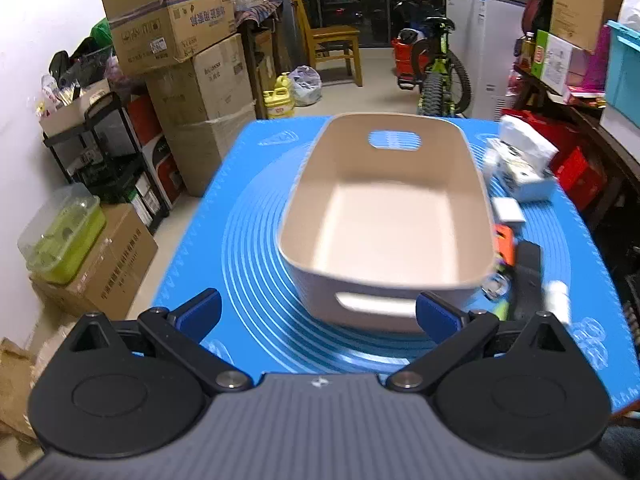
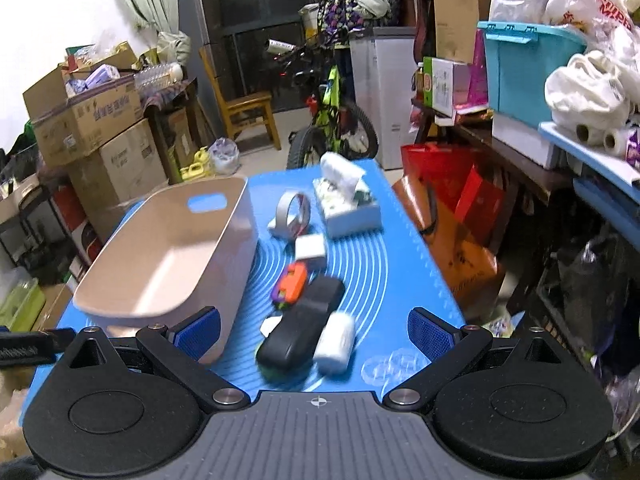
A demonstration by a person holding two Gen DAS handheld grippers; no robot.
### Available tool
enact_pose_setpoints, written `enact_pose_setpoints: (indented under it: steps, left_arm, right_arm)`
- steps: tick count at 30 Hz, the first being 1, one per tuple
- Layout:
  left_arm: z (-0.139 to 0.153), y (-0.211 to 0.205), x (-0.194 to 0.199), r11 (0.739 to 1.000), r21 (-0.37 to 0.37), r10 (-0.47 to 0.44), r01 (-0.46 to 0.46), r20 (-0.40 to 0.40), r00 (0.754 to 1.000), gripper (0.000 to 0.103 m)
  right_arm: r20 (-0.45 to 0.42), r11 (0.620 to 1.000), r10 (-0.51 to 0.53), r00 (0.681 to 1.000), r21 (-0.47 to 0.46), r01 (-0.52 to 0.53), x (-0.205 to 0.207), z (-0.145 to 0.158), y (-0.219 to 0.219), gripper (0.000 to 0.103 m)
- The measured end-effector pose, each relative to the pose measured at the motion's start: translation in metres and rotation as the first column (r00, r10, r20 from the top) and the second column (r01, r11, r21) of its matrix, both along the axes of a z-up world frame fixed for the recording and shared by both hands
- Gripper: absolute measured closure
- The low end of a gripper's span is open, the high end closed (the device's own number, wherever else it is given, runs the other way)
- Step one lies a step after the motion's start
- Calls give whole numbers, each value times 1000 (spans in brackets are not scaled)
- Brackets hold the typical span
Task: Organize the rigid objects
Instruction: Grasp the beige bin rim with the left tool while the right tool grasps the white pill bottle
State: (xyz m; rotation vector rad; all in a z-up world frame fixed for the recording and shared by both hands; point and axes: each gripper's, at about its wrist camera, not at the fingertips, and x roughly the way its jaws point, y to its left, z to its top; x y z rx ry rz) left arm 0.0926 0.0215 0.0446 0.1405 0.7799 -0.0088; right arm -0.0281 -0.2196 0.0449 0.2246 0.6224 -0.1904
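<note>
An empty beige bin [image 1: 384, 216] with handle slots stands on the blue mat [image 1: 248, 216]; it also shows in the right wrist view [image 2: 168, 256]. Right of it lie a tape roll [image 2: 294, 212], a tissue box [image 2: 348, 204], a small white box [image 2: 310, 248], an orange toy [image 2: 294, 280], a black case [image 2: 300, 328] and a white cylinder [image 2: 336, 342]. My left gripper [image 1: 318, 312] is open just before the bin's near wall. My right gripper [image 2: 314, 330] is open above the black case and white cylinder.
Stacked cardboard boxes [image 1: 180, 40] and a black rack [image 1: 108, 148] stand left of the table. A bicycle [image 1: 436, 64], a wooden chair [image 1: 332, 40] and a white freezer [image 1: 488, 48] are behind. Red bags [image 2: 448, 200] and cluttered shelves [image 2: 560, 120] are on the right.
</note>
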Motion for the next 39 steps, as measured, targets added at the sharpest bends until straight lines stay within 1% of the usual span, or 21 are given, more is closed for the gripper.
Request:
enact_pose_setpoints:
  steps: [3, 7, 8, 9, 11, 13, 16, 19, 20, 22, 25, 26, 27, 28, 29, 30, 31, 33, 37, 39]
  left_arm:
    - [-2, 10, 26, 1000, -2, 14, -14, -21, 1000, 1]
    - [-16, 28, 66, 998, -37, 49, -52, -78, 996, 2]
    - [-20, 32, 74, 997, -41, 58, -61, -90, 994, 4]
    - [-25, 34, 82, 997, -41, 63, -68, -101, 993, 9]
    - [-35, 39, 100, 997, -24, 69, -73, -134, 989, 17]
    - [-43, 41, 114, 998, -13, 65, -68, -162, 985, 17]
    - [-52, 43, 128, 999, -15, 48, -52, -180, 983, 17]
    - [-59, 39, 135, 1000, -5, 18, -20, -210, 978, 18]
    - [-62, 38, 137, 1000, 4, 8, -7, -224, 975, 20]
    - [-66, 33, 137, 1000, 24, -8, 14, -249, 969, 28]
    - [-72, 33, 141, 999, 20, -39, 46, -279, 959, 32]
    - [-74, 34, 141, 999, 14, -44, 51, -289, 956, 39]
    - [-77, 35, 143, 999, 11, -46, 52, -299, 953, 48]
    - [-79, 36, 145, 999, 13, -46, 52, -313, 949, 52]
    - [-81, 36, 145, 998, 18, -44, 53, -322, 946, 58]
    - [-82, 37, 146, 998, 24, -44, 55, -328, 944, 61]
    - [-82, 37, 147, 998, 28, -47, 59, -330, 943, 63]
    - [-82, 39, 148, 998, 19, -48, 58, -332, 942, 70]
    - [-81, 40, 151, 998, 0, -55, 59, -333, 941, 74]
    - [-81, 39, 152, 998, -11, -61, 61, -336, 940, 79]
  right_arm:
    - [7, 1000, -4, 1000, -8, 4, 18, 1, -8, 3]
    - [-13, 1000, 15, 1000, -23, -15, 41, -7, -13, 6]
    - [-23, 999, 18, 1000, -27, -18, 48, -11, -14, 6]
    - [-34, 999, 17, 999, -29, -18, 53, -15, -15, 7]
    - [-67, 999, 18, 998, -29, -20, 66, -24, -18, 7]
    - [-109, 1000, 10, 994, -18, -12, 78, -36, -21, 8]
    - [-176, 1000, -13, 984, 2, 13, 89, -56, -27, 10]
    - [-231, 999, -36, 972, 23, 43, 98, -73, -31, 12]
    - [-249, 999, -42, 968, 22, 49, 100, -78, -32, 12]
    - [-276, 998, -46, 960, 20, 54, 103, -87, -33, 13]
    - [-313, 998, -48, 949, 12, 54, 107, -95, -32, 14]
    - [-324, 999, -46, 945, 9, 52, 109, -97, -31, 14]
    - [-333, 999, -41, 942, 10, 47, 111, -99, -31, 15]
    - [-339, 999, -37, 940, 9, 42, 113, -100, -30, 15]
    - [-344, 999, -34, 938, 7, 39, 114, -102, -29, 16]
    - [-351, 999, -33, 936, 5, 38, 115, -103, -29, 16]
    - [-357, 999, -31, 933, 7, 36, 117, -104, -28, 17]
    - [-373, 999, -22, 928, 15, 30, 120, -109, -28, 20]
    - [-407, 1000, -13, 913, 6, 17, 127, -117, -26, 24]
    - [-407, 1000, -12, 913, 14, 19, 129, -119, -27, 24]
